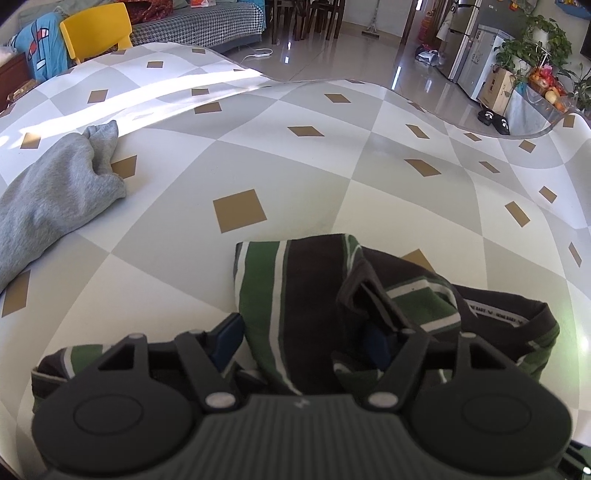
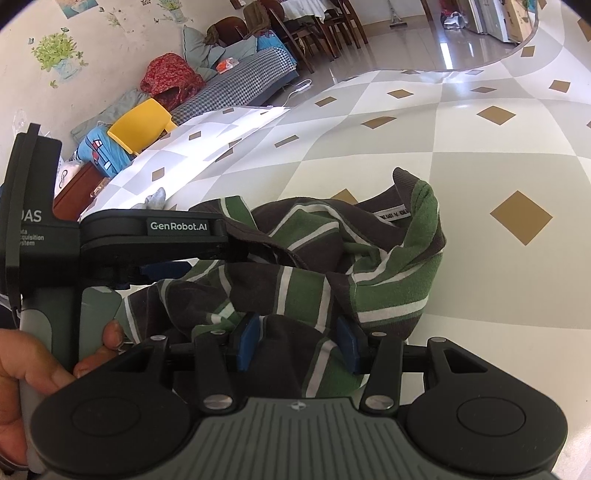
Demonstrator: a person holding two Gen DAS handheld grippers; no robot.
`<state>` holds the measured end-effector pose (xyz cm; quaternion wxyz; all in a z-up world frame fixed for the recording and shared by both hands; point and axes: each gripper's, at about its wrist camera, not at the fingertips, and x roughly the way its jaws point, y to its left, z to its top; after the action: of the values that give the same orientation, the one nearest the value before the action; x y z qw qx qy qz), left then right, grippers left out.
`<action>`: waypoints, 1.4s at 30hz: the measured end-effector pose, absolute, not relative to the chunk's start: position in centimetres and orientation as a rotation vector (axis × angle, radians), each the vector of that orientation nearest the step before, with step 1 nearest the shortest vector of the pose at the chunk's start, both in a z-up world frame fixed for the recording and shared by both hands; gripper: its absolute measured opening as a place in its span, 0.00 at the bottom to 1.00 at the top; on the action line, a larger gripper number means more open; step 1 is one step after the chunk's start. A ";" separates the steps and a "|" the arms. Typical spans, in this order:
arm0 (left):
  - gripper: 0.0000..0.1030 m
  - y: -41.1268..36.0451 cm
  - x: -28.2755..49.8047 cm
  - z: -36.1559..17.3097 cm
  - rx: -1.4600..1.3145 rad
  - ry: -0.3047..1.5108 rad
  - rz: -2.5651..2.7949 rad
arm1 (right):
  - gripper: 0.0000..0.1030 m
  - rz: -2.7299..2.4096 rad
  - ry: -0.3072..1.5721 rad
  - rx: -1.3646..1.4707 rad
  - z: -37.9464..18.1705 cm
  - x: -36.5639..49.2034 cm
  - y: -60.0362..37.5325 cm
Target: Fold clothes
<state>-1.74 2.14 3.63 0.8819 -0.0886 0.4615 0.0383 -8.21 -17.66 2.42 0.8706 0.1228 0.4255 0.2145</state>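
Observation:
A green, brown and white striped shirt [image 1: 306,288] lies crumpled on the checked tablecloth [image 1: 332,166], its collar and label turned up at the right. My left gripper [image 1: 303,332] is closed around a fold of it. The left blue pad [image 1: 227,339] touches the fold's edge, and cloth drapes over the right pad. In the right wrist view my right gripper [image 2: 297,343] is shut on a bunch of the same shirt [image 2: 388,288], which fills the gap between both blue pads. The left gripper [image 2: 229,258] comes in from the left, held by a hand [image 2: 22,369].
A grey garment [image 1: 55,192] lies at the table's left side. Behind the far edge stand a yellow chair [image 1: 96,31] and a sofa [image 2: 236,85] piled with cloth. The tablecloth's edge curves at the far right above a shiny floor [image 1: 351,44].

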 end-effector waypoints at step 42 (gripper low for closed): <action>0.18 5.8 -3.5 7.8 -0.138 0.823 0.282 | 0.46 0.282 0.773 0.401 5.6 -7.9 -22.4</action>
<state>-3.49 5.77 7.77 0.9045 -0.0666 0.3985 0.1366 -7.86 -22.36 5.59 0.8970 0.1938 0.3733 0.1361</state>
